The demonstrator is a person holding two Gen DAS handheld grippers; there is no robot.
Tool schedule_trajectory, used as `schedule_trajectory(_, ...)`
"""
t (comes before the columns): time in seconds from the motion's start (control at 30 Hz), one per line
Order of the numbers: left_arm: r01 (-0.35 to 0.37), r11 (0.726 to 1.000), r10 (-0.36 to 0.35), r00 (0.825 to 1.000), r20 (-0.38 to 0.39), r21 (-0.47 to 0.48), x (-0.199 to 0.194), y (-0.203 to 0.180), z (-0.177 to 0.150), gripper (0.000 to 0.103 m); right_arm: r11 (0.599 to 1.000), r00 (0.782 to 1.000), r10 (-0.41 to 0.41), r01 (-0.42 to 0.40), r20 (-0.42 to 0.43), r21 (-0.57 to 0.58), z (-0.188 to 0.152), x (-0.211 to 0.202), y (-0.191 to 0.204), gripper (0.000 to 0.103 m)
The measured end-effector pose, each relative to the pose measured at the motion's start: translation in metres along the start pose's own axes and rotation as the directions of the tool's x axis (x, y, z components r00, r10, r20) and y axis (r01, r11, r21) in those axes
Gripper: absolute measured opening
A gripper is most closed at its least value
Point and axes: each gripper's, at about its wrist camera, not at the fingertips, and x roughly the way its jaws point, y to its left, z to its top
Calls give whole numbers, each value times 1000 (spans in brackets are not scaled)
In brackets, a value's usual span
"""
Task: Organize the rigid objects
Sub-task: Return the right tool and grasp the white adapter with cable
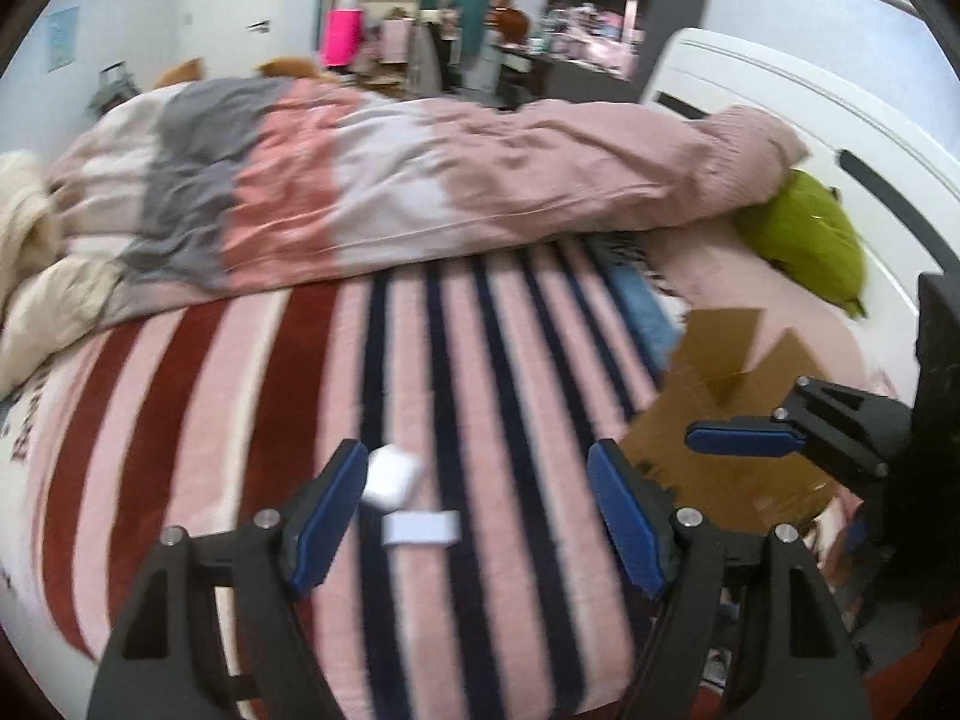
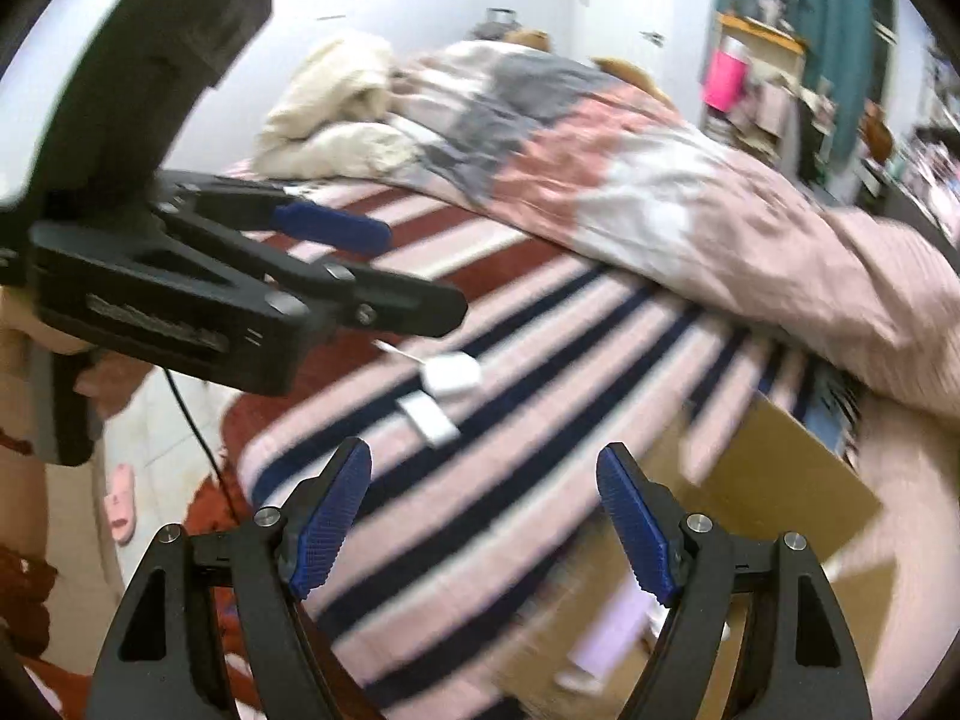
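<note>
A small white rounded case (image 1: 390, 477) and a flat white rectangular piece (image 1: 422, 528) lie side by side on the striped bedspread (image 1: 252, 396). My left gripper (image 1: 477, 516) hovers over them, open, with the case just beyond its left pad and nothing gripped. In the right wrist view the case (image 2: 453, 375), the flat piece (image 2: 429, 417) and a thin white stick (image 2: 396, 350) lie beyond my open, empty right gripper (image 2: 483, 519). The left gripper (image 2: 420, 273) is above them. An open cardboard box (image 1: 720, 420) (image 2: 780, 480) stands on the bed to the right, under the right gripper's blue finger (image 1: 744, 438).
A rumpled pink and grey duvet (image 1: 420, 168) covers the far half of the bed. A green pillow (image 1: 810, 240) rests against the white headboard (image 1: 780, 96). A pale purple item (image 2: 606, 630) lies in the box. A pink slipper (image 2: 120, 504) and a black cable (image 2: 198, 432) are by the bed's edge.
</note>
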Motion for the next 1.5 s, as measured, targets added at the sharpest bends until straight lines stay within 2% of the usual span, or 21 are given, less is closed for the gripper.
schedule_trajectory(0.13, -25, 999, 25, 999, -21, -42, 10, 34, -25, 73, 996, 995, 87, -88, -52, -14, 11, 31, 30, 75)
schedule_trajectory(0.2, -29, 998, 27, 999, -37, -64, 20, 47, -36, 73, 989, 982, 149, -148, -118, 24, 8, 61, 40, 75)
schedule_trajectory(0.27, -34, 996, 29, 998, -56, -88, 29, 61, -47, 73, 984, 969, 176, -168, -172, 61, 1, 90, 45, 75)
schedule_trajectory(0.37, -36, 992, 26, 996, -80, -124, 40, 78, -63, 73, 980, 960, 183, -160, -211, 122, -8, 127, 45, 75)
schedule_trajectory(0.47, -35, 988, 20, 995, -95, -151, 44, 87, -73, 73, 980, 969, 134, -99, -209, 170, -16, 169, 31, 75)
schedule_trajectory(0.57, -41, 986, 25, 995, -101, -163, 45, 94, -79, 73, 984, 978, 83, -50, -190, 173, -17, 196, 20, 75)
schedule_trajectory(0.67, -47, 983, 29, 995, -100, -178, 43, 98, -82, 73, 985, 980, 88, -58, -179, 164, -16, 211, 17, 75)
schedule_trajectory(0.7, -48, 982, 30, 994, -101, -183, 42, 100, -83, 73, 987, 983, 89, -65, -162, 145, -16, 214, 17, 70)
schedule_trajectory(0.73, -49, 981, 31, 994, -101, -186, 42, 101, -83, 73, 990, 985, 82, -63, -155, 127, -16, 215, 19, 64)
schedule_trajectory(0.8, -48, 980, 29, 994, -102, -191, 42, 101, -83, 73, 996, 987, 61, -51, -148, 76, -17, 215, 22, 41)
schedule_trajectory(0.9, -41, 980, 22, 995, -102, -194, 41, 99, -82, 73, 996, 985, 84, -80, -148, 35, -18, 209, 29, 26)
schedule_trajectory(1.17, -10, 983, -11, 994, -113, -182, 40, 79, -85, 73, 984, 976, 174, -176, -134, -1, -25, 176, 52, 23)
schedule_trajectory(1.27, 6, 982, -29, 992, -122, -187, 40, 74, -88, 73, 982, 975, 182, -188, -130, -33, -31, 165, 62, 23)
schedule_trajectory(1.43, 116, 970, -136, 988, -77, -215, 29, 66, -84, 72, 973, 974, 216, -220, -66, -66, -31, 135, 72, 23)
schedule_trajectory(1.5, 148, 966, -164, 985, -59, -214, 23, 61, -80, 65, 972, 976, 217, -219, -30, -86, -26, 117, 76, 23)
